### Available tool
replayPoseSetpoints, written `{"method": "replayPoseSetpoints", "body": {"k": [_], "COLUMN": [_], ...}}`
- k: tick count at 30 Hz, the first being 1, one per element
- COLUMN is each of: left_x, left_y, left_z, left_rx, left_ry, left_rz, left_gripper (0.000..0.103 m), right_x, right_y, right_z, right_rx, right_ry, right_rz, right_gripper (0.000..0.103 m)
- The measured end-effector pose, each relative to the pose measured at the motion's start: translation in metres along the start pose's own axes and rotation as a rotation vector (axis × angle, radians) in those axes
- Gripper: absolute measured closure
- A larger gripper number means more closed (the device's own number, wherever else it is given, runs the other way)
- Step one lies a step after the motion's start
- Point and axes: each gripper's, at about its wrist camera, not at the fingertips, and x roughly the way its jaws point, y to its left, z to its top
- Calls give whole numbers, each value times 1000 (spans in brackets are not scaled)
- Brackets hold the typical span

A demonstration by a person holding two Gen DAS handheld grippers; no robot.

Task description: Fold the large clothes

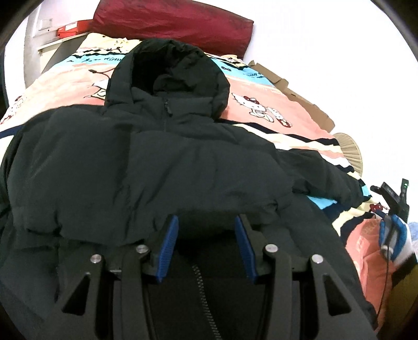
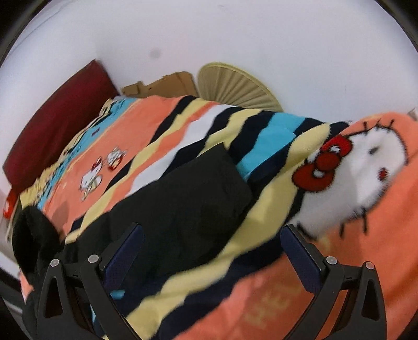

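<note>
Black hooded puffer jacket (image 1: 156,162) sleeve (image 2: 198,188) lies right: sweep the wide-apart, empty right gripper (image 2: 211,251) under its cuff; left gripper (image 1: 206,245), partly apart, holds nothing.

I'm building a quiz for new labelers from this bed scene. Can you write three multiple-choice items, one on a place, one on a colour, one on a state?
1. Where does the black hooded puffer jacket lie?
A. On the cartoon-print fleece blanket
B. On the floor
C. On a chair

2. What colour is the pillow at the head of the bed?
A. Green
B. Dark red
C. White

3. How do the right gripper fingers stand?
A. Shut on a sleeve
B. Shut on the blanket
C. Wide apart, gripping nothing

Answers: 1 A, the jacket is spread over the blanket. 2 B, it shows maroon against the wall. 3 C, both fingers stand clear of the fabric.
</note>
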Motion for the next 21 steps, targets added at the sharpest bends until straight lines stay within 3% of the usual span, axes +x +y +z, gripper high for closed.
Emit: {"method": "replayPoseSetpoints", "body": {"k": [6, 11, 13, 14, 16, 19, 21], "left_x": [12, 18, 20, 20, 21, 18, 16], "left_y": [2, 7, 7, 7, 7, 5, 5], "left_z": [-8, -12, -14, -14, -15, -16, -16], "left_rx": [11, 0, -2, -1, 2, 6, 4], "left_ry": [12, 22, 25, 25, 22, 12, 2], "left_rz": [-9, -24, -27, -27, -25, -19, -13], "left_gripper": [59, 59, 59, 59, 59, 59, 59], "right_x": [46, 69, 84, 87, 90, 82, 70], "right_y": [-25, -15, -17, -17, -17, -12, -6], "right_z": [20, 23, 20, 19, 16, 13, 13], "right_rx": [74, -12, -9, -2, 15, 18, 24], "right_ry": [26, 37, 81, 93, 111, 98, 74], "right_rz": [-19, -18, -20, -9, 41, 89, 130], "right_gripper": [0, 6, 25, 30, 58, 77, 82]}}
